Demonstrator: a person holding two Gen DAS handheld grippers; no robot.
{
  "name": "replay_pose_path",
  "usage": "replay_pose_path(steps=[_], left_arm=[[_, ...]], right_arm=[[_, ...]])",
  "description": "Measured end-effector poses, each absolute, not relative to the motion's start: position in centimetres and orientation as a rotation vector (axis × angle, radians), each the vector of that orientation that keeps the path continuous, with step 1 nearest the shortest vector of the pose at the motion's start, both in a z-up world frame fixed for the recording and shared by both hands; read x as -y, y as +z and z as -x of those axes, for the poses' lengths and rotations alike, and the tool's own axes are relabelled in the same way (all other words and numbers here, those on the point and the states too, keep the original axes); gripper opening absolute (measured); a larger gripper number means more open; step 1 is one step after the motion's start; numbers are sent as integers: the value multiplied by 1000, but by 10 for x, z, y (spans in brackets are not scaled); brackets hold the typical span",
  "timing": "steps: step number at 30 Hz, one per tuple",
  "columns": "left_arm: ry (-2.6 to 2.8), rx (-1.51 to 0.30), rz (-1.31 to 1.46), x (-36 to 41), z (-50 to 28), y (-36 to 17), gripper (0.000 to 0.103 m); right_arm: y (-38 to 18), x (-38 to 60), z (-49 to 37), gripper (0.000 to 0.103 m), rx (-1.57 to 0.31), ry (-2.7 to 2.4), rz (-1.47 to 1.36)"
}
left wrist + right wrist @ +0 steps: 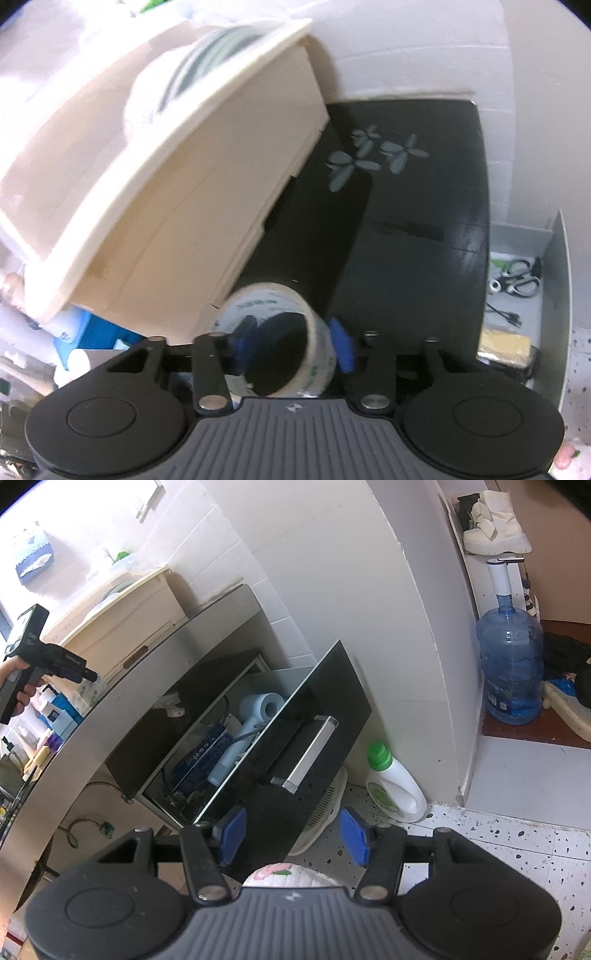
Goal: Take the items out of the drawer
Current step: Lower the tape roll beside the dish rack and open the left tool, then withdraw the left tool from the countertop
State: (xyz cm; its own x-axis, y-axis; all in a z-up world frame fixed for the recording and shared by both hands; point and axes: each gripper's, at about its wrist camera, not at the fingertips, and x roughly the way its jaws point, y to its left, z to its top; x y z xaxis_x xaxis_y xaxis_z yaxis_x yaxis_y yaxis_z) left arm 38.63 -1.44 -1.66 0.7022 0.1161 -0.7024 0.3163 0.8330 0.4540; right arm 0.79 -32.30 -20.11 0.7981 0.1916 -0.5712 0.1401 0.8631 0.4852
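Drawer (258,734) hangs open, blue items inside. Left tool (291,349) grips a tape roll (280,339) over the black desk (417,206). Right tool (291,836) gapes, holding nothing.

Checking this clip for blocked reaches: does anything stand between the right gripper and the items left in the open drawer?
Nothing visible blocks it from above. The right gripper, jaws open and empty, sits in front of the drawer front panel, so a straight reach would meet that panel. The blue hair dryer and blue packet lie uncovered inside.

L tool (291,349) clamped w/ pads pressed in; R tool (293,830) spread wide, pointing down.
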Motion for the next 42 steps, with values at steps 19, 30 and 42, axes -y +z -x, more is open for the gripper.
replay_pose_path(steps=[19,30,42], left_arm=[[-170,-668,-314,29,-251,5,65],[-250,-634,-240,48,-163,-46,65],[-245,-688,-137,13,-114,-95,65]], right_arm=[[-179,312,-12,56,-625,46,-485],[-161,302,-11,56,-608,59,-431],[-158,283,-22,56,-629,72,-394]])
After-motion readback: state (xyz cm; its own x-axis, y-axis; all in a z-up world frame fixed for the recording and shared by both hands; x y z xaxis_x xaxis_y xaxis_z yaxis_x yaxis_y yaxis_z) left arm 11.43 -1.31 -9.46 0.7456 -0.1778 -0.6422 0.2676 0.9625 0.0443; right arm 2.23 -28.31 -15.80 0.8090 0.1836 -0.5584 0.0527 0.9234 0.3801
